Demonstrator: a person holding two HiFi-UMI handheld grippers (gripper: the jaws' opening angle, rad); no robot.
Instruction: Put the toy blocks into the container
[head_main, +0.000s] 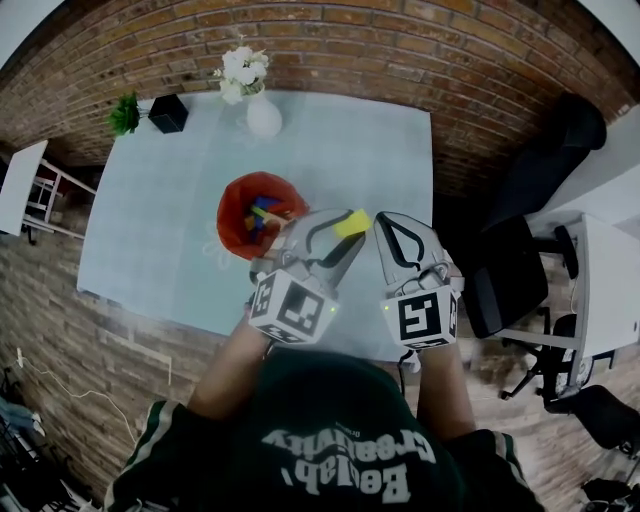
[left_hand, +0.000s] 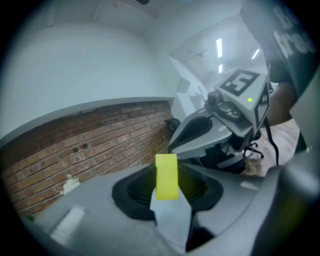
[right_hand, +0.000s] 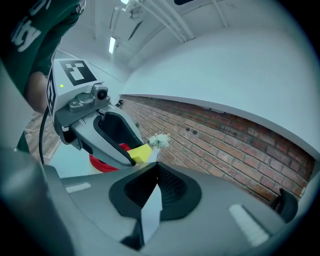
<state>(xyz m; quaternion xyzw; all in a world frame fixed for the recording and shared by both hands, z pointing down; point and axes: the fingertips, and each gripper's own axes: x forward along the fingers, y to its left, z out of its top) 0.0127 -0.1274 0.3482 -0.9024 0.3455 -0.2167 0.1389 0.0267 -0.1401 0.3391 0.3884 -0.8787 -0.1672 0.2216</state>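
Note:
A red container (head_main: 240, 222) with several coloured blocks inside stands near the middle of the pale blue table (head_main: 160, 210). My left gripper (head_main: 349, 226) hangs above the table just right of it, shut on a yellow block (head_main: 351, 222). In the left gripper view the yellow block (left_hand: 166, 176) stands upright between the pads. My right gripper (head_main: 386, 224) is close beside the left one, shut with nothing in it (right_hand: 156, 167). The right gripper view shows the yellow block (right_hand: 140, 152) with the red container (right_hand: 102, 164) behind it.
A white vase (head_main: 264, 118) with white flowers stands at the table's far edge. A black pot (head_main: 168, 113) with a green plant sits at the far left corner. Black office chairs (head_main: 510, 280) and a white desk (head_main: 610, 290) stand to the right, and a brick wall lies beyond.

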